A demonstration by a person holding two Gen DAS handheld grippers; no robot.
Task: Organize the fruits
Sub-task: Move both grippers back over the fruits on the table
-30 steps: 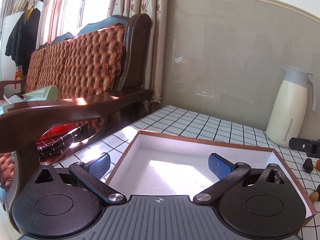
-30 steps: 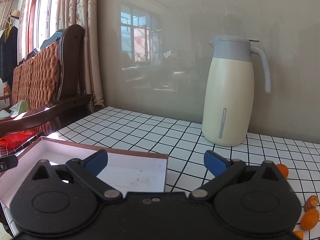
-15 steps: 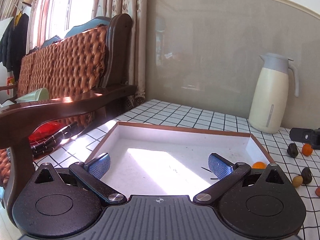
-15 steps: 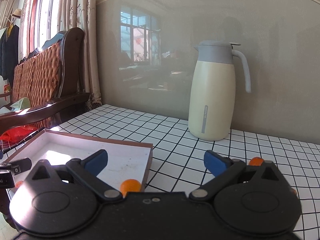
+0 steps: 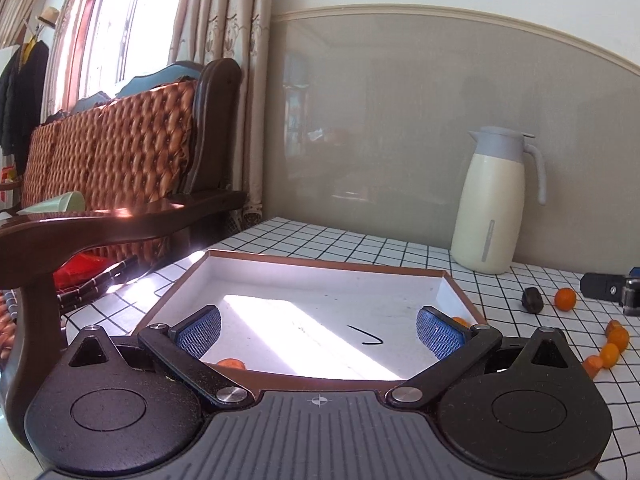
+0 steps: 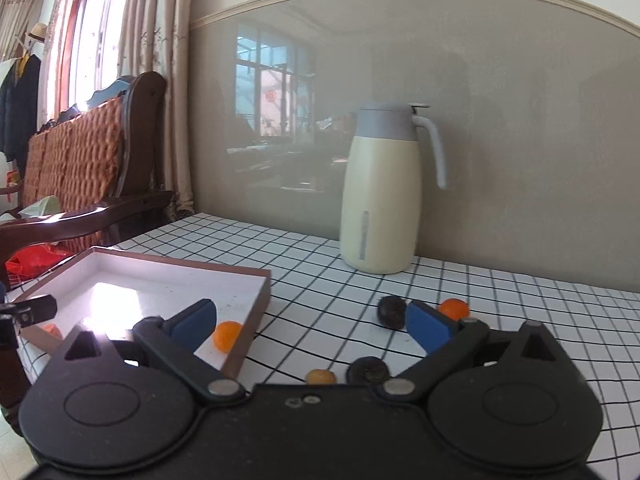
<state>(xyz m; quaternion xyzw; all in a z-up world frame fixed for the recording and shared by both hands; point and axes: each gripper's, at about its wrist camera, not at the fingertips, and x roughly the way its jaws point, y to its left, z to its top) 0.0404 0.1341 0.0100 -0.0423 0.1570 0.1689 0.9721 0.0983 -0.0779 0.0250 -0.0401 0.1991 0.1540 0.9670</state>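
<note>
Both grippers hang low over the checked table (image 6: 304, 248) with nothing between their pads. The left gripper (image 5: 318, 330) is spread wide above the near edge of the shallow white box (image 5: 320, 266), and the right gripper (image 6: 310, 322) is spread just as wide over the table to the right of the box.

Two small orange fruits already lie in the box: one (image 6: 227, 335) near its right wall, and another (image 5: 231, 363) against the near edge, half hidden behind the left gripper's finger. The rest lie loose on the table beyond the right edge of the box: a dark wrinkled fruit (image 6: 392, 312) with an orange one (image 6: 454, 309) beside it, and closer in a second dark fruit (image 6: 368, 370) next to a pale orange one (image 6: 321, 377). A cream jug (image 6: 380, 196) stands at the far edge by the wall, well apart from them.

These fruits look light, small and round, so they will likely roll at a careless nudge. The orange ones seem smooth-skinned and soft enough to bruise or pop out of a hard pinch; the dark ones look firmer and rougher, so easier to hold. The best hold is probably across the widest part, pads level on either side, closing gently. The nearest dark fruit and its pale neighbour sit closest to the right gripper.
</note>
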